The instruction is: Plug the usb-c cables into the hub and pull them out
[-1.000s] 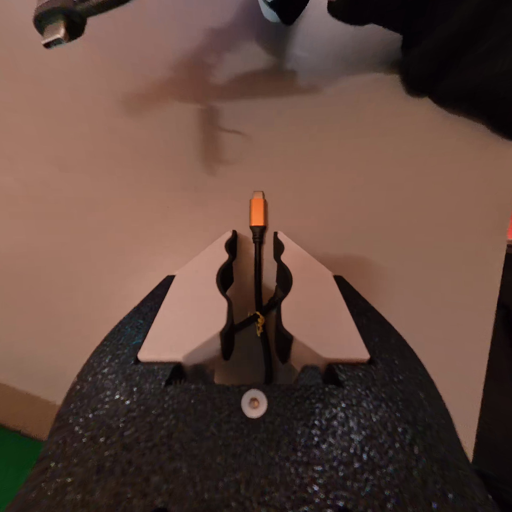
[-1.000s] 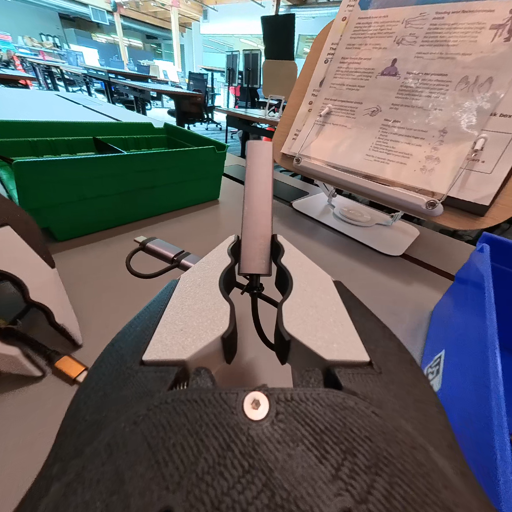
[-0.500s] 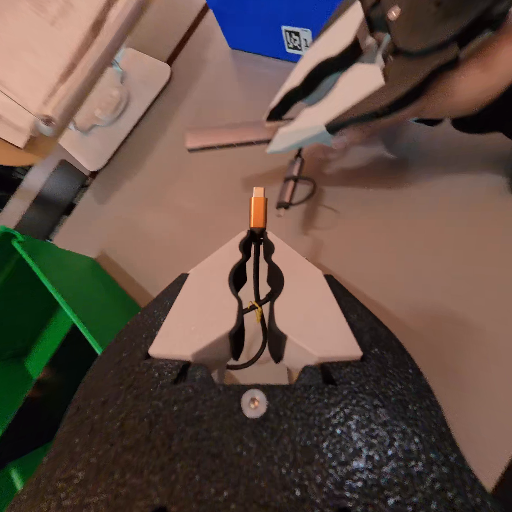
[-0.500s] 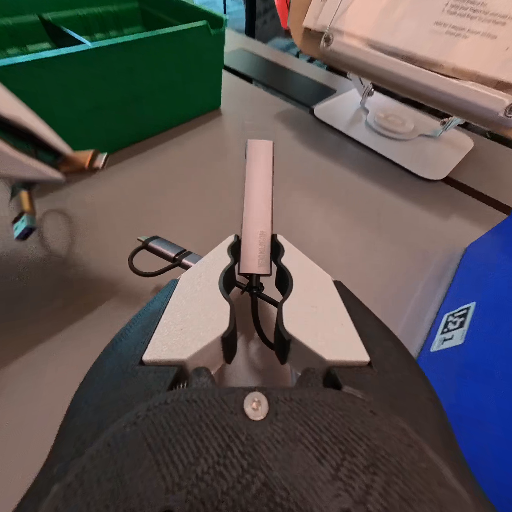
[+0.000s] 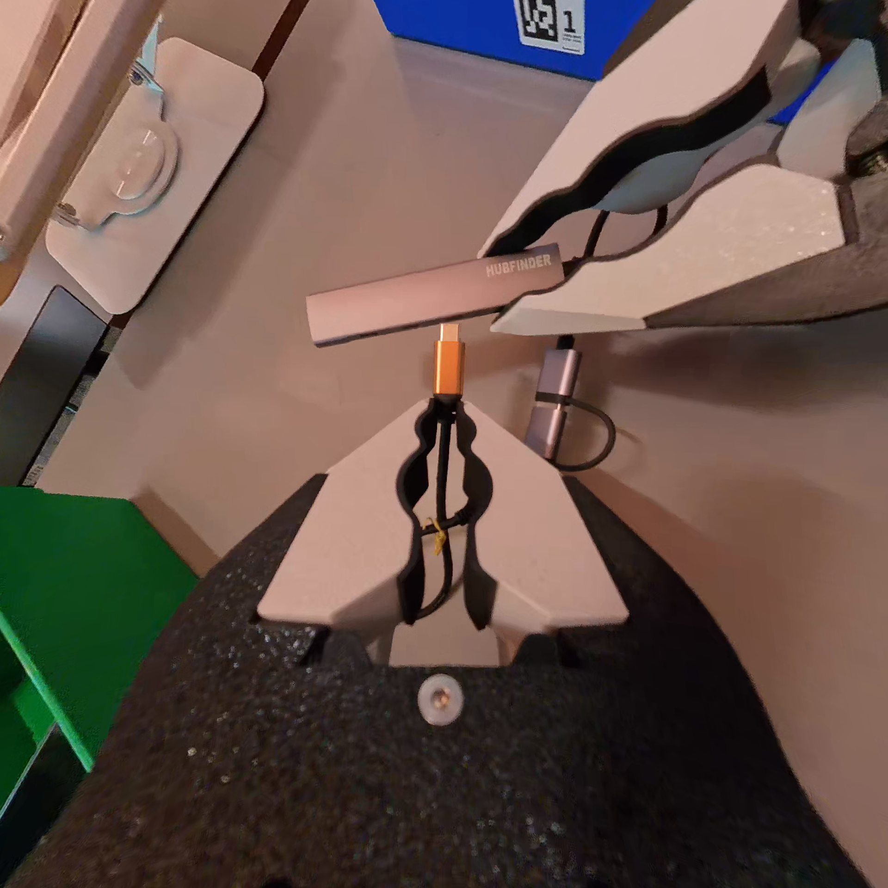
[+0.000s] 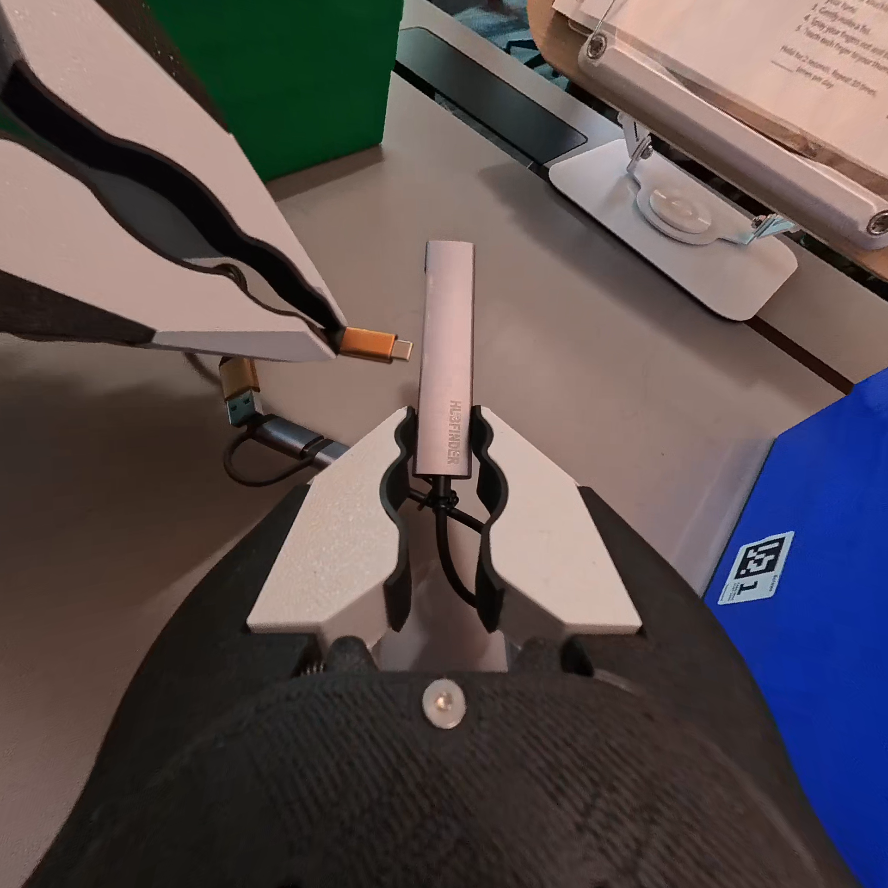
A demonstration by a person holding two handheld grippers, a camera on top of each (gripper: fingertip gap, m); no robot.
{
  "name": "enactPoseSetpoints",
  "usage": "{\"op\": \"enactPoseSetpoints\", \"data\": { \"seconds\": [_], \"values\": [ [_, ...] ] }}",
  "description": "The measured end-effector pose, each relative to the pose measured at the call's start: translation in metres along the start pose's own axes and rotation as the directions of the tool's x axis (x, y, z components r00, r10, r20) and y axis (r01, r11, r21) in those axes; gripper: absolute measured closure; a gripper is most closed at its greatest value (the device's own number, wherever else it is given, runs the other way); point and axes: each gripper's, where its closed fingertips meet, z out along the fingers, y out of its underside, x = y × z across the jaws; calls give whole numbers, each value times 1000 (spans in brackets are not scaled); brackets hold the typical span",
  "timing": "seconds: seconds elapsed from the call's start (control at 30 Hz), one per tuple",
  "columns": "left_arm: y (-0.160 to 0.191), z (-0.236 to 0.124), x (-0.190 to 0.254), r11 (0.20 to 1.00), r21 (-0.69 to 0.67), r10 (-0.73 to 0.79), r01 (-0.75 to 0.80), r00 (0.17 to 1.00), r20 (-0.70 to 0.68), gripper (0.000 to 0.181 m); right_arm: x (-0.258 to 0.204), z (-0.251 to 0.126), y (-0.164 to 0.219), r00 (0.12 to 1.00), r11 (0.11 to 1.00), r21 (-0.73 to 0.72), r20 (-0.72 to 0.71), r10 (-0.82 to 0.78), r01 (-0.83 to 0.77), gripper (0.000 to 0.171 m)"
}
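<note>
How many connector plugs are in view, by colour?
Orange USB-C plug, held in the left gripper: 1
Gold plug with a blue insert, hanging below the left gripper: 1
Grey double-ended plug, dangling on the lead of the hub that the right gripper holds: 1
Total: 3

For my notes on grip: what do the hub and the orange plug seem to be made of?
Hub: probably brushed or anodised aluminium; grey, matte, soft even sheen, crisp edges.
Orange plug: shell looks like anodised metal with a satin glow, though coated plastic is possible; its tip is bare silvery metal.
</note>
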Motion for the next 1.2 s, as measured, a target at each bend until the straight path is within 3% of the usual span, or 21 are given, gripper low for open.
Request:
{"op": "enactPoseSetpoints", "data": {
  "seconds": [0.03, 1.03, 1.2],
  "values": [
    [1, 0, -1, 1000, -5, -4, 4, 1000, 4, 176, -1, 0, -1, 1000, 1000, 1, -2, 1, -1, 149],
    [3, 7, -2, 998, -21, -53, 54, 995, 80, 176, -5, 6, -4, 997, 999, -16, -70, -45, 44, 149],
    [1, 7, -2, 1000, -4, -1, 2, 996, 93, 176, -4, 4, -6, 994, 996, -5, -69, -90, 90, 148]
  ]
}}
